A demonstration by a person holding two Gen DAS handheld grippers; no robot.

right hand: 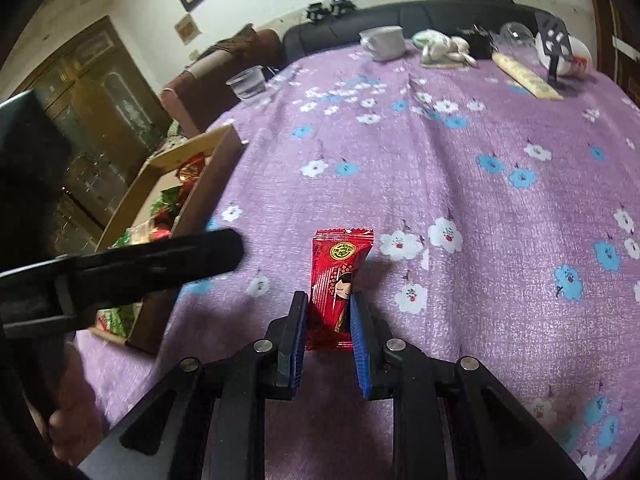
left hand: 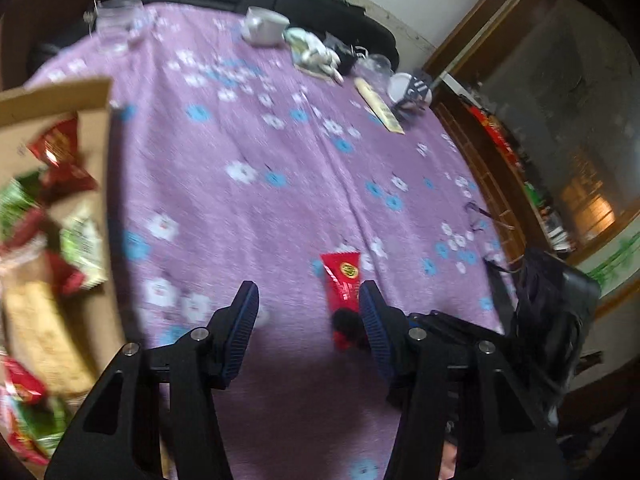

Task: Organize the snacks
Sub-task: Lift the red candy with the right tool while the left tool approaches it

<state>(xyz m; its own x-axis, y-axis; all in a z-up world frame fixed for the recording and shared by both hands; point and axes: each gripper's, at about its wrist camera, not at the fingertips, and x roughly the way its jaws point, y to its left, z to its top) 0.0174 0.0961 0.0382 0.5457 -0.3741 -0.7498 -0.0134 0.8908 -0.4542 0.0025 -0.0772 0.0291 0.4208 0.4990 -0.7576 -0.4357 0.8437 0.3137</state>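
1. The right gripper (right hand: 329, 312) has its jaws clamped on the lower half of a red snack packet (right hand: 340, 276), which stands upright between the blue pads (right hand: 360, 340) above the purple flowered tablecloth (right hand: 460, 184).
2. The left gripper (left hand: 308, 308) has its jaws apart, with nothing between them but cloth; the same packet (left hand: 342, 280) shows just beside its right finger (left hand: 374, 320). In the right wrist view, one black finger of the left gripper (right hand: 160, 260) reaches in from the left, between the packet and the box.
3. A cardboard box (right hand: 208, 184) sits at the cloth's left edge, open on top and holding red and green snack wrappers (left hand: 60, 160).
4. The middle of the cloth is bare. Along the far edge stand a clear plastic cup (right hand: 250, 84) near the left corner, a white mug (right hand: 384, 42), a pale crumpled bundle (right hand: 440, 50), a yellowish flat pack (right hand: 524, 76) and a tipped white cup (right hand: 572, 60) towards the right corner.
5. A dark sofa (right hand: 400, 16) runs behind the far edge.
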